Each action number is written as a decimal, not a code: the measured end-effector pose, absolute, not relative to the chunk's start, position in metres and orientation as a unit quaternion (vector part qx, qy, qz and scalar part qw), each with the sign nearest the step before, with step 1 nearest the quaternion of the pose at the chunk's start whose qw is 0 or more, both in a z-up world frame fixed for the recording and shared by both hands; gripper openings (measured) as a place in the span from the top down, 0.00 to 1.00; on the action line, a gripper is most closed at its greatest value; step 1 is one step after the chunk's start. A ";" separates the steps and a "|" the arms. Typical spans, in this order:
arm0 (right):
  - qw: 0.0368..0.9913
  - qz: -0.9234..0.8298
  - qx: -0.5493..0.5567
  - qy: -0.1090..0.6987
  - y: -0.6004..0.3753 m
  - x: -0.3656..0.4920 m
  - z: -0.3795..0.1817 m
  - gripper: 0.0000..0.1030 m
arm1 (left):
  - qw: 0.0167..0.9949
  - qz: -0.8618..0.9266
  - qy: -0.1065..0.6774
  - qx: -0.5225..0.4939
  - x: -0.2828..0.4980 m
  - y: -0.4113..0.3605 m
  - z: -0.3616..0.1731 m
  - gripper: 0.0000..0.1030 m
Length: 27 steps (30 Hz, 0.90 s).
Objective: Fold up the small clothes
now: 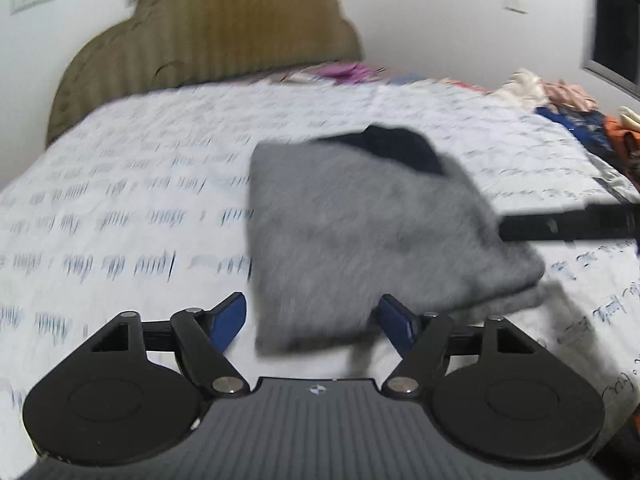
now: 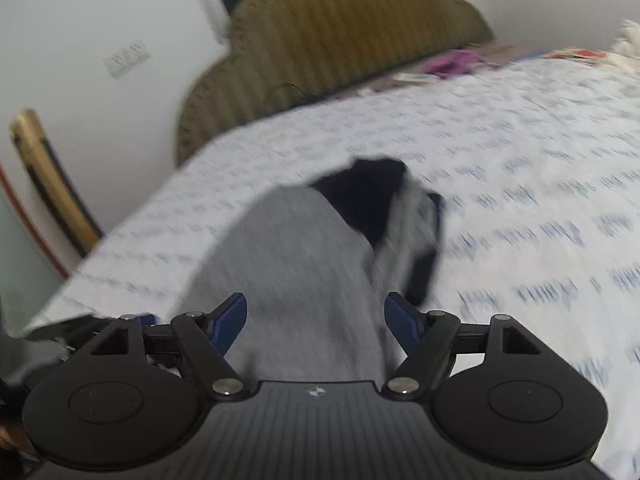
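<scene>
Here both tools, left (image 1: 312,322) and right (image 2: 316,322), spread wide, grey garment (image 1: 360,232) lying loose between.

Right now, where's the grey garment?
The grey garment lies on the printed bedsheet, just ahead of both wrist cameras, its near edge between the open fingers. Its dark collar end points toward the olive headboard.
</scene>
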State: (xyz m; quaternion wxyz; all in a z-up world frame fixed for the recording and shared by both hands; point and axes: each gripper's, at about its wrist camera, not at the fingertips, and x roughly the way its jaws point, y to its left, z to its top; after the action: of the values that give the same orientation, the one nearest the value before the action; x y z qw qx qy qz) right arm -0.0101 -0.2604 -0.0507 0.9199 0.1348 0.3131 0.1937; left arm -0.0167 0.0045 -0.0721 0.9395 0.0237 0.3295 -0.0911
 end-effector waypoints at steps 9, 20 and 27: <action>0.906 0.124 0.106 0.389 -0.247 -0.028 -0.082 0.18 | 0.929 -0.066 0.364 0.028 -0.029 -0.005 -0.089 0.16; 0.910 0.092 0.053 0.400 -0.228 -0.050 -0.087 0.15 | 0.929 -0.060 0.366 0.021 -0.043 0.001 -0.090 0.12; 0.910 0.090 0.044 0.402 -0.224 -0.058 -0.088 0.12 | 0.928 -0.063 0.366 0.018 -0.049 0.003 -0.089 0.11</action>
State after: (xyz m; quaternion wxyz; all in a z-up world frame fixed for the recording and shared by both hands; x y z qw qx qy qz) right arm -0.0585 -0.2239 -0.0878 0.9099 0.0438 0.4025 0.0900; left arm -0.0495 0.0034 -0.0892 0.9282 0.0175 0.3664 -0.0625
